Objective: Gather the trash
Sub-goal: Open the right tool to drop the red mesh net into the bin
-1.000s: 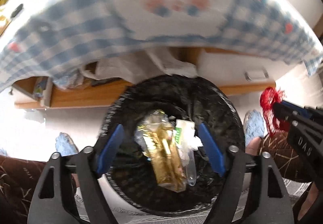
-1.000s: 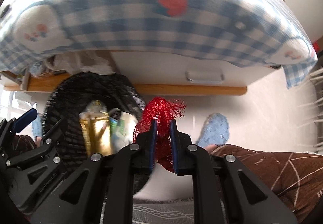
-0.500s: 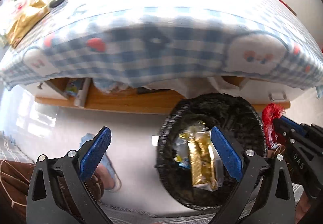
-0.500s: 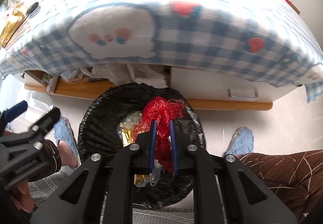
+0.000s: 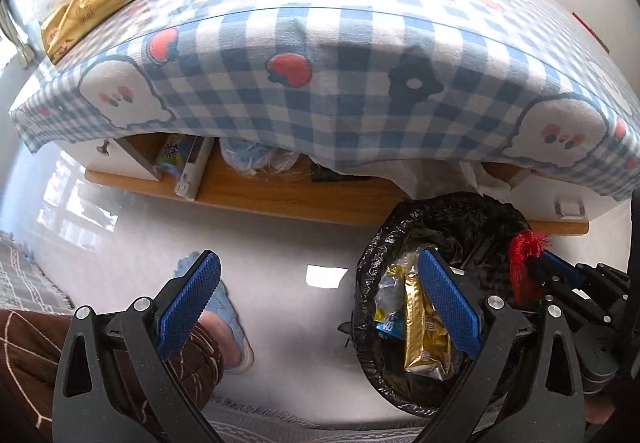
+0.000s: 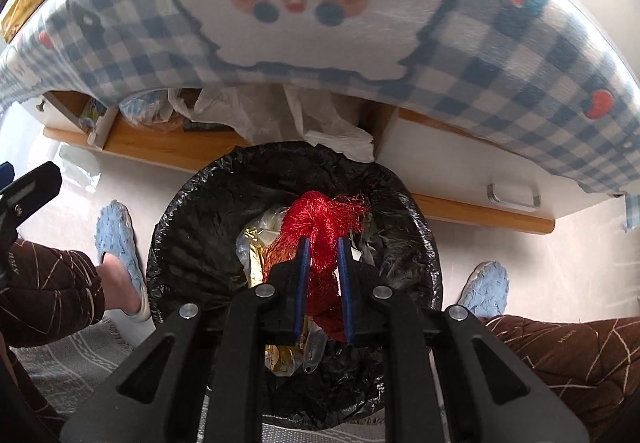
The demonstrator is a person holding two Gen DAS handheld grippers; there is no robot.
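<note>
- Right gripper (image 6: 322,263) pinches the red mesh wad (image 6: 320,223) between its fingers, above the black-lined bin (image 6: 192,227) (wrappers inside).
- Left gripper (image 5: 320,295) gapes wide, holding nothing.

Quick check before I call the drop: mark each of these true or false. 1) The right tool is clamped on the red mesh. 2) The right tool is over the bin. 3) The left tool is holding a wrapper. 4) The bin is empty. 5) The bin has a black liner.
1) True: the right tool is shut on the red mesh netting.
2) True: it hangs above the open trash bin.
3) False: the left tool is open and holds nothing.
4) False: a gold wrapper and other packaging lie inside.
5) True: a black liner lines the bin.
</note>
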